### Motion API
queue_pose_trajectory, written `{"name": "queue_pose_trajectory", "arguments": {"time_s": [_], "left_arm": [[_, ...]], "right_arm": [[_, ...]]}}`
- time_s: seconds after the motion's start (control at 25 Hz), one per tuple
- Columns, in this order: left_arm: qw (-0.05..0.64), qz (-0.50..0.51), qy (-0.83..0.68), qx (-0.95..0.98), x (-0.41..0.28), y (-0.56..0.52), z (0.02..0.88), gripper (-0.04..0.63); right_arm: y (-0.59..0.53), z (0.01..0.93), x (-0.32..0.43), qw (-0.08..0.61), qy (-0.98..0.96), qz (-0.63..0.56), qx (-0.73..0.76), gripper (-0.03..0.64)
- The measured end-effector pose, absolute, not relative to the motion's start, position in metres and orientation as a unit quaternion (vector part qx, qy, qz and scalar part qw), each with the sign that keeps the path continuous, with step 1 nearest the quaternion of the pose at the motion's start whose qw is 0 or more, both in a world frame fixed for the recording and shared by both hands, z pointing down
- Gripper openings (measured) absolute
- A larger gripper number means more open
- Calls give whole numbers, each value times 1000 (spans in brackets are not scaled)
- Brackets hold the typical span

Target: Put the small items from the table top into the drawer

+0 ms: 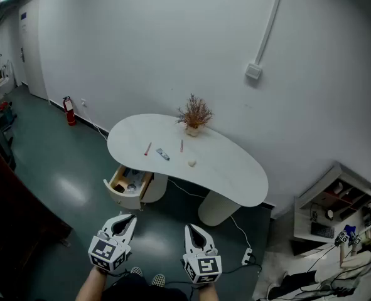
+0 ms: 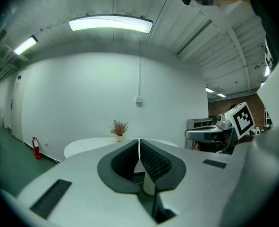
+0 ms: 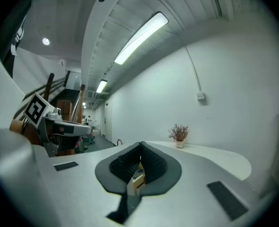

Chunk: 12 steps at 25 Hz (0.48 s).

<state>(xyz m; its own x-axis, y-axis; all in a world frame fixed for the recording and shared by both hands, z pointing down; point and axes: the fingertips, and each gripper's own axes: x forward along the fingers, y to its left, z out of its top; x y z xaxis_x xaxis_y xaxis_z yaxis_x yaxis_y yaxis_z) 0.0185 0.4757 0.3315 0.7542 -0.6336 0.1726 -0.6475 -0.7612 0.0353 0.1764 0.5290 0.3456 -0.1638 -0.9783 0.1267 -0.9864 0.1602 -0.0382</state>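
A white kidney-shaped table (image 1: 235, 174) stands by the wall, well ahead of both grippers. On its top lie a red pen (image 1: 148, 148), a small blue and white item (image 1: 163, 154), a second red stick (image 1: 181, 145) and a small pale lump (image 1: 191, 163). Under the table's left end an open drawer (image 1: 119, 184) has things inside. My left gripper (image 1: 127, 219) and right gripper (image 1: 194, 229) hang side by side over the floor, both shut with nothing between the jaws. The left gripper (image 2: 139, 142) and the right gripper (image 3: 140, 145) face the table from afar.
A dried plant in a pot (image 1: 194, 115) stands at the table's back edge. A red fire extinguisher (image 1: 68, 111) is by the wall at left, a power strip (image 1: 247, 256) lies on the floor at right, and a cluttered shelf (image 1: 336, 205) fills the right corner.
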Motion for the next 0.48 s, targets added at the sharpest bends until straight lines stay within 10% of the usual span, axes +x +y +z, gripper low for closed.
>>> {"name": "queue_pose_trajectory", "arguments": {"time_s": [0.48], "left_arm": [[46, 73, -343, 935, 16, 477, 335, 25]], "right_arm": [[525, 350, 175, 25, -760, 61, 647, 26]]}}
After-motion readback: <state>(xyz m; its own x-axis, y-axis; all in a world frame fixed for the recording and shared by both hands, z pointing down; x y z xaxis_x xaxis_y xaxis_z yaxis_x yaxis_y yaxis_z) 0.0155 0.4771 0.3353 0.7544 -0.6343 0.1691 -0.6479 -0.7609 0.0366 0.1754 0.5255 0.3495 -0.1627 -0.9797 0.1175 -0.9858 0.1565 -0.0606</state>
